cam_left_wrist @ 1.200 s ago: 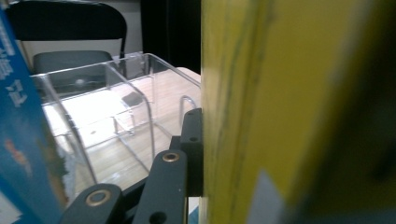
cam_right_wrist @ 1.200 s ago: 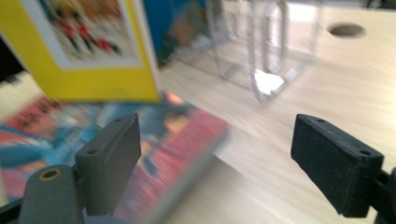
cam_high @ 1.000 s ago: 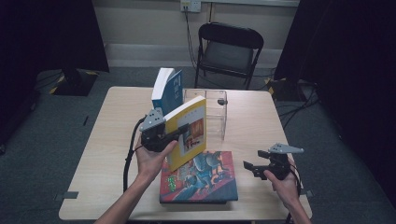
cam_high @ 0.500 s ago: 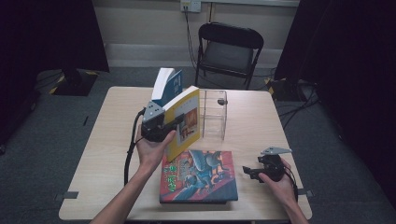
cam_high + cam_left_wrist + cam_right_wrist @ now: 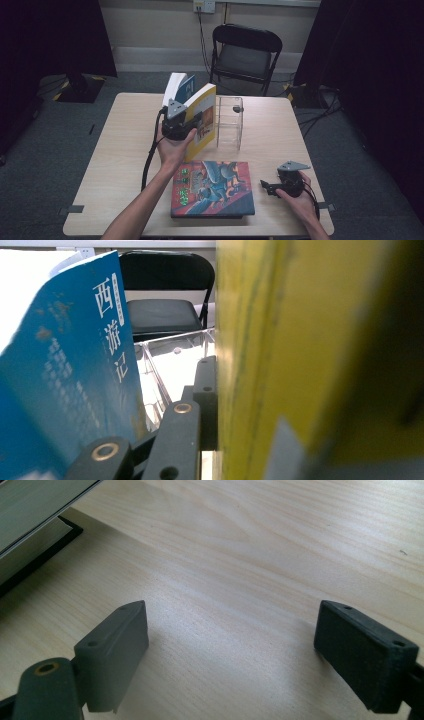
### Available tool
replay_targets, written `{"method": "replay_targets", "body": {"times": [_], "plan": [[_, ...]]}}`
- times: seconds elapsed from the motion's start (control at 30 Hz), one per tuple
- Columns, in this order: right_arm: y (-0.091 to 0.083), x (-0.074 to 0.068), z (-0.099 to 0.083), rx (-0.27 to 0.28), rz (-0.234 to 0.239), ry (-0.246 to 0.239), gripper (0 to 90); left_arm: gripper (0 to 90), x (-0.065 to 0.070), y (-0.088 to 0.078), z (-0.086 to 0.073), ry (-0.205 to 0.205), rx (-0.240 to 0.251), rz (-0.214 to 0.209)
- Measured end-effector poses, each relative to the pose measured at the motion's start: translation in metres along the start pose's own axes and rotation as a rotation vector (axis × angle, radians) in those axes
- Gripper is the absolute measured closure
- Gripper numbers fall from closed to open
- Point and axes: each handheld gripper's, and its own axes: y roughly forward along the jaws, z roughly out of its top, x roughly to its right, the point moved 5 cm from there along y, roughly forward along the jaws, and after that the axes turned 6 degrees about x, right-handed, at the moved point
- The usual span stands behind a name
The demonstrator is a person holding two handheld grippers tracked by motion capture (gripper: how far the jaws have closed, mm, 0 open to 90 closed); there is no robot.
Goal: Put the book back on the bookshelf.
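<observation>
Yellow book (image 5: 204, 121) has travelled back toward the clear rack (image 5: 230, 123), clamped upright in the left gripper (image 5: 196, 121), just beside the blue book (image 5: 180, 89). Right gripper (image 5: 266, 187) has dropped to the table (image 5: 115, 150), jaws wide, empty. Next: slot it into the rack without knocking blue

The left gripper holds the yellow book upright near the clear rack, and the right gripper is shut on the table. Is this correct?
Not fully. The right gripper is open: the right gripper view shows its fingers wide apart over the bare table. The left gripper does hold the yellow book upright near the clear rack.
</observation>
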Motion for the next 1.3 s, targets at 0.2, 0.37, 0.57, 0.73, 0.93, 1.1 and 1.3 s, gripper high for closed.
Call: {"method": "replay_targets", "body": {"times": [0.2, 0.37, 0.57, 0.73, 0.93, 1.1, 1.3], "plan": [[0.0, 0.0, 0.0, 0.002, -0.001, 0.001, 13.8, 75.7, -0.004, 0.015, -0.002, -0.01, 0.008, 0.026], [0.0, 0.0, 0.0, 0.004, -0.001, 0.003, 13.7, 75.7, -0.005, 0.029, -0.006, 0.002, 0.008, 0.055], [0.0, 0.0, 0.0, 0.006, -0.002, 0.003, 13.7, 75.6, -0.002, 0.046, -0.021, 0.01, 0.011, 0.074], [0.0, 0.0, -0.001, 0.01, -0.003, 0.001, 13.7, 75.6, 0.0, 0.054, -0.034, -0.006, 0.011, 0.073], [0.0, 0.0, -0.001, 0.015, -0.004, 0.001, 13.7, 75.3, -0.001, 0.052, -0.04, -0.014, 0.008, 0.058], [0.001, 0.0, -0.001, 0.014, -0.003, 0.002, 13.7, 73.1, 0.001, 0.044, -0.043, 0.009, 0.015, 0.024], [0.001, 0.0, 0.0, 0.016, -0.005, 0.003, 13.7, 64.6, 0.005, 0.03, -0.038, 0.009, 0.03, -0.015]]}}
